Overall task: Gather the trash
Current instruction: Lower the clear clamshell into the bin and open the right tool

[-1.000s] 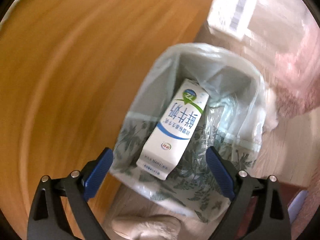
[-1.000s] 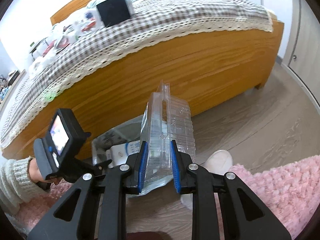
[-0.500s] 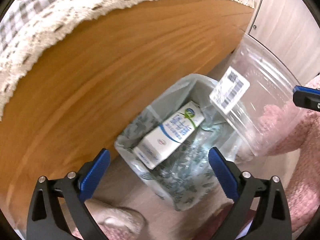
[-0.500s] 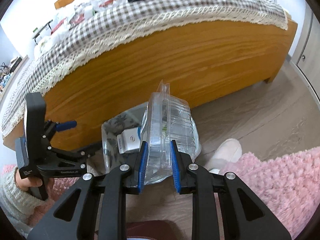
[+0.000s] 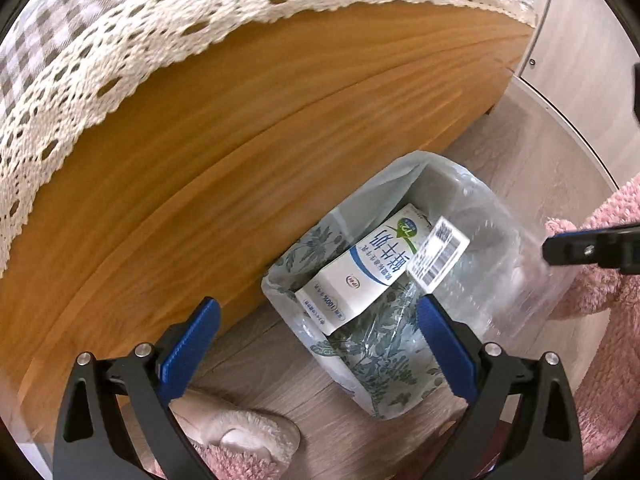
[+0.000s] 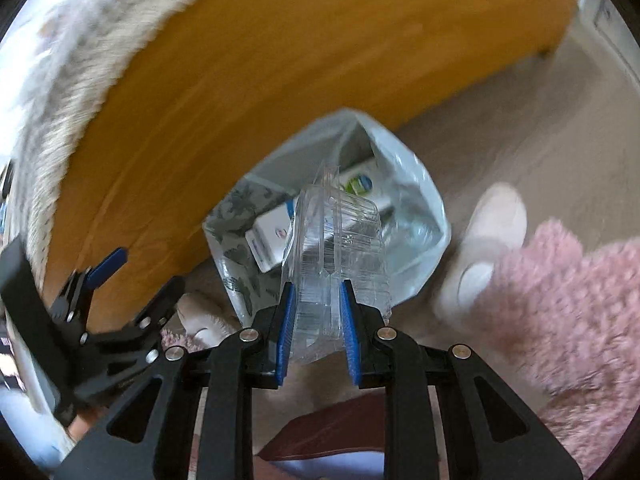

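- The left gripper [image 5: 316,316] points down at the bin [image 5: 400,396], its jaws spread wide with nothing between them; they have just finished opening.
- The right gripper [image 6: 316,312] is clamped on a clear plastic clamshell [image 6: 340,248], blue pads pressing its two sides.
- The clamshell hangs over the bin's mouth, its far end above the opening; in the left wrist view it shows as a clear box with a barcode label [image 5: 438,258], held from the right.
- The bin is lined with a thin bag [image 6: 404,208] and stands on the wood floor [image 5: 532,160], just beside the bed frame [image 5: 240,140].
- A milk carton [image 5: 360,272] lies tilted inside the bin, leaning on its wall.
- A lace-edged checked cover [image 5: 80,52] hangs over the bed's side.
- A pink rug [image 6: 568,312] lies right of the bin.
- A pale slipper [image 6: 488,236] sits at the rug's edge; another [image 5: 236,436] is below the left gripper.
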### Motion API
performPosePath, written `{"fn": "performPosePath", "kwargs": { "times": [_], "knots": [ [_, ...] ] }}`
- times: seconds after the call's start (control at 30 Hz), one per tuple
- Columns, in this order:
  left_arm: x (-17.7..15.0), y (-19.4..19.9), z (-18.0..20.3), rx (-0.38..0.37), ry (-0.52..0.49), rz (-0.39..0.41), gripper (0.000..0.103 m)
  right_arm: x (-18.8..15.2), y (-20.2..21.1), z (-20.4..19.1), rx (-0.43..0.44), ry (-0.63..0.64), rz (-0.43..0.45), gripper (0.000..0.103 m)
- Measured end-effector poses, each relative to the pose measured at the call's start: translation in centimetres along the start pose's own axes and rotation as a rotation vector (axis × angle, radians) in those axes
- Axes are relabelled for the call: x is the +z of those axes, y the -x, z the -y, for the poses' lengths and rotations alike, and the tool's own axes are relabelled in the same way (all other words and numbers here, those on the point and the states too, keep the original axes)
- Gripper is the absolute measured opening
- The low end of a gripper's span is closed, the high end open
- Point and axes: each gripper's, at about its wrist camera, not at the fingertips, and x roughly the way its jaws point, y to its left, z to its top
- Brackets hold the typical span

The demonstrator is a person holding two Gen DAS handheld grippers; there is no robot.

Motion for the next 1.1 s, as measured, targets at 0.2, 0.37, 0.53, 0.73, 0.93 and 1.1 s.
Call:
{"fn": "performPosePath", "kwargs": {
  "times": [0.2,0.37,0.53,0.73,0.93,1.1],
  "knots": [
    [0.4,0.0,-0.9,-0.001,0.040,0.001,0.095,1.8,-5.1,3.2,0.029,-0.268,-0.202,0.023],
    [0.8,0.0,-1.6,-0.002,0.052,0.006,0.095,3.0,-7.5,4.7,-0.016,-0.413,-0.248,0.023],
    [1.4,-0.3,-2.2,-0.004,0.058,0.002,0.095,4.6,-9.7,5.3,-0.105,-0.487,-0.282,0.023],
    [1.9,0.0,-2.6,-0.012,0.068,0.016,0.095,5.9,-12.4,5.7,-0.198,-0.534,-0.265,0.023],
    [1.8,-0.2,-2.3,-0.011,0.067,0.008,0.095,5.9,-14.4,6.8,-0.282,-0.567,-0.213,0.024],
    [1.7,0.1,-2.1,-0.015,0.066,0.015,0.095,6.2,-15.3,6.1,-0.376,-0.464,-0.151,0.026]
  ]
}}
